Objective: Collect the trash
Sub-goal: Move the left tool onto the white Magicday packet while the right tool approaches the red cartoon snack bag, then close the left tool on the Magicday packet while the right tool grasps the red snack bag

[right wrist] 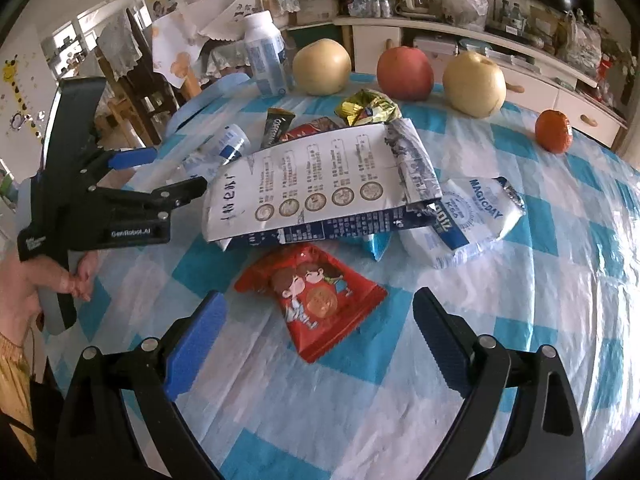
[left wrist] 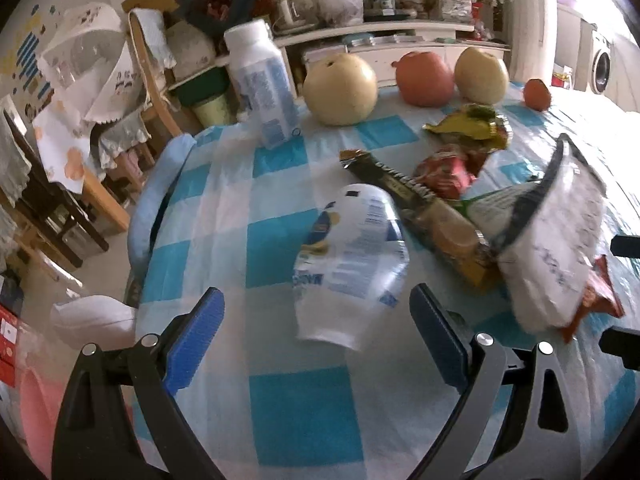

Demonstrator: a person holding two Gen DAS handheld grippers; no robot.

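Note:
Trash lies in a heap on the blue-and-white checked tablecloth. In the left wrist view a crumpled white bottle lies on its side just ahead of my open left gripper. A dark coffee wrapper, a red wrapper and a yellow-green wrapper lie beyond it. In the right wrist view my right gripper is open just before a red snack bag. Behind that lie a big white printed bag and a white MAGICDAY packet. The left gripper shows at the left, held by a hand.
An upright white bottle, two yellow pears, a red apple and a small orange stand along the table's far edge. Chairs and cluttered shelves lie beyond. A pink bin sits at the lower left.

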